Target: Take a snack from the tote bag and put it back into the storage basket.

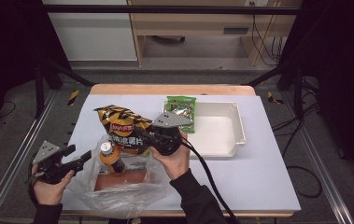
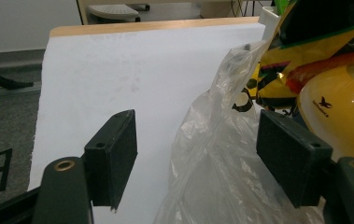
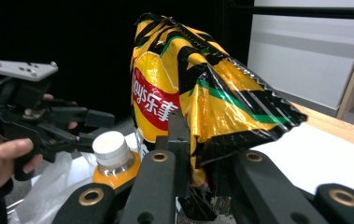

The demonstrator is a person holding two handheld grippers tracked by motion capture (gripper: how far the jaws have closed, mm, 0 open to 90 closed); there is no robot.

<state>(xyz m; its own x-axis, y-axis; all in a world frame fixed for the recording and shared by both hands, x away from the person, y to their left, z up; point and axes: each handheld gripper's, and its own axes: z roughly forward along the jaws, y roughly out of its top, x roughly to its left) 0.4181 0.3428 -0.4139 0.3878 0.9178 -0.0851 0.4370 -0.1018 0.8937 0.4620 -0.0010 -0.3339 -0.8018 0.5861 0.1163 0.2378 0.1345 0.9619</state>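
Note:
My right gripper (image 1: 142,133) is shut on the lower edge of a yellow-and-black chips bag (image 1: 118,122), which it holds upright over a clear plastic bag (image 1: 118,191). In the right gripper view the jaws (image 3: 198,163) pinch the chips bag (image 3: 202,88). Inside the plastic bag stands an orange bottle with a white cap (image 1: 108,154) (image 3: 111,148), and a red pack (image 1: 124,178) lies beside it. My left gripper (image 1: 79,155) is open at the bag's left rim. In the left gripper view the film (image 2: 214,154) runs between the spread pads (image 2: 114,151) without being clamped.
A white tray (image 1: 237,126) sits at the right of the white table sheet (image 1: 258,177), with a green snack packet (image 1: 180,110) leaning over its left wall. Black frame bars and cables surround the table. A cable trails from my right gripper toward the front edge.

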